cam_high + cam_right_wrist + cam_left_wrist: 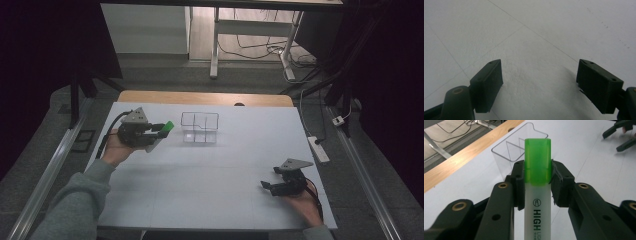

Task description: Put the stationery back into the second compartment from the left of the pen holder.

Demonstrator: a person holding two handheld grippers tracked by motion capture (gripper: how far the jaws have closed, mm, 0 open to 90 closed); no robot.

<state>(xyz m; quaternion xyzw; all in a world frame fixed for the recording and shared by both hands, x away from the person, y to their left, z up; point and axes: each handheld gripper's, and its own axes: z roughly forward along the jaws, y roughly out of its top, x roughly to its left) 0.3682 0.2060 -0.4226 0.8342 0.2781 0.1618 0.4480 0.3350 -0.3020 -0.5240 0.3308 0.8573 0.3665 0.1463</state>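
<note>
My left gripper (159, 129) (537, 173) is shut on a highlighter (537, 190) with a white barrel and a green cap (167, 127). The pen lies along the jaws, its cap end pointing toward a clear plastic organizer (200, 128) (512, 152) with several compartments, which stands just beyond it on the white table (210, 175). The gripper hovers left of the organizer. My right gripper (271, 180) (539, 82) rests low over the table at the front right, open, with nothing between its fingers. The right gripper's jaws also appear at the top right of the left gripper view.
A wooden strip (205, 98) borders the table's far edge. A power strip (318, 148) with a cable lies on the floor to the right. A metal desk frame (250, 40) and loose cables stand beyond the table.
</note>
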